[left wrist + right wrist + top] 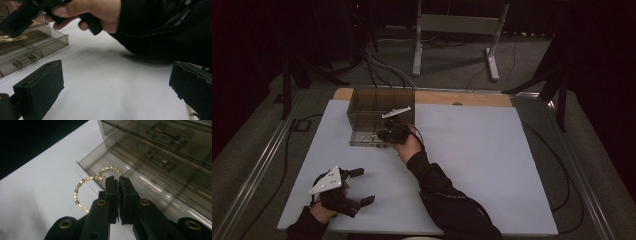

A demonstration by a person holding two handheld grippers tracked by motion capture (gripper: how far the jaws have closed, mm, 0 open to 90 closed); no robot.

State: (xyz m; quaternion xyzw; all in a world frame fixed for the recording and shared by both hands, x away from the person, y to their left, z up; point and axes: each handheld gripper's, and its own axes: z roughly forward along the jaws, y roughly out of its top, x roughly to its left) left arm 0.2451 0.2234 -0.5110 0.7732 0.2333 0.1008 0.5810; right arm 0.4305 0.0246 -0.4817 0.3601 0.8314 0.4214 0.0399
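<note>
A smoked clear drawer box stands at the back left of the white table, its lowest drawer pulled out toward me. My right gripper hovers at that drawer's front right corner. In the right gripper view its jaws are shut on a gold beaded hoop, which hangs over the drawer's corner edge. A twisted gold loop shows just behind the jaw tips. My left gripper rests open near the table's front left, with nothing between its jaws.
The box's upper drawers are closed, with bar handles. In the left gripper view the right hand and dark sleeve cross above the table. Cables and stand legs lie on the floor beyond the table's far edge.
</note>
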